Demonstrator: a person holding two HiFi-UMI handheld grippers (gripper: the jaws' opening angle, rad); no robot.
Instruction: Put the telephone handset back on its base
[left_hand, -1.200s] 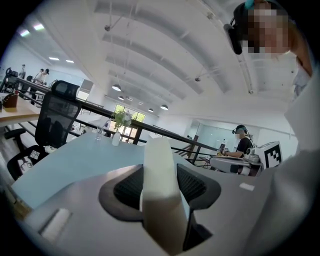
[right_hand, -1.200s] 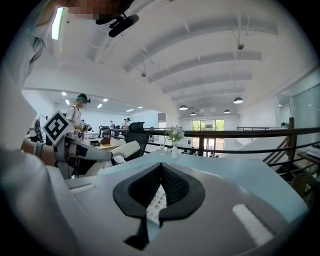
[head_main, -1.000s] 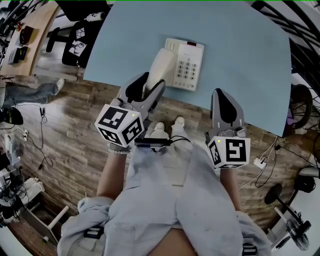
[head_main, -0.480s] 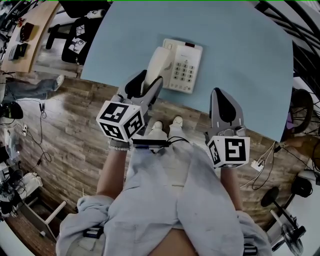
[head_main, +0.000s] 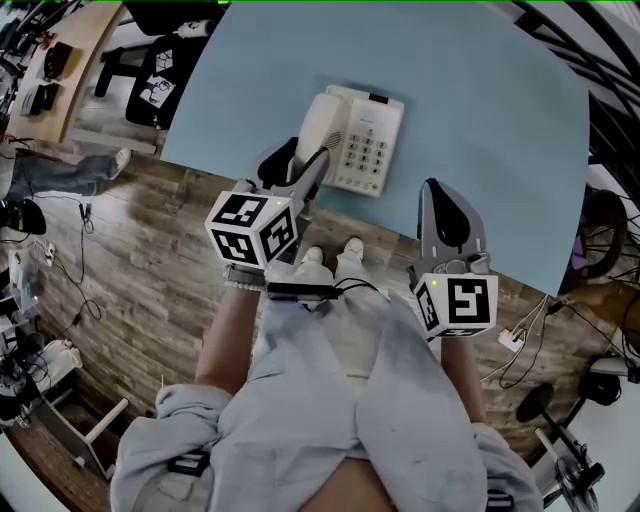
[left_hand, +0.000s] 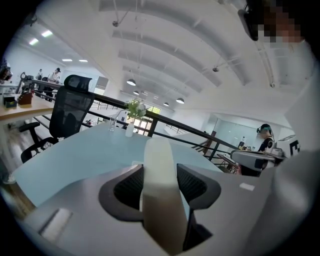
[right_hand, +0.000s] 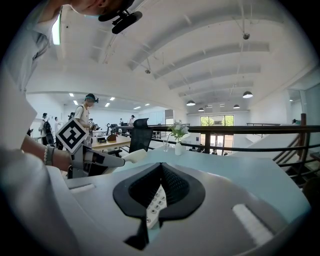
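The cream telephone base (head_main: 368, 142) with its keypad stands on the light blue table (head_main: 480, 120). The cream handset (head_main: 318, 125) lies along the base's left side, and my left gripper (head_main: 305, 170) is shut on its near end. I cannot tell whether it rests in the cradle or hovers just over it. From the left gripper view the handset (left_hand: 161, 185) fills the space between the jaws of my left gripper (left_hand: 160, 186). My right gripper (head_main: 446, 212) is shut on nothing, over the table's near edge right of the base. Through its jaws (right_hand: 161, 170) a strip of keypad (right_hand: 155, 204) shows.
A black office chair (head_main: 165, 70) stands left of the table on the wood floor (head_main: 150, 260). A small vase of flowers (right_hand: 178, 136) sits at the table's far side. A black railing (right_hand: 250, 131) runs behind it. Cables and stands clutter the floor at the right (head_main: 560, 400).
My left gripper has moved forward over the table edge, carrying the handset further along the left side of the base. The right gripper has stayed in place.
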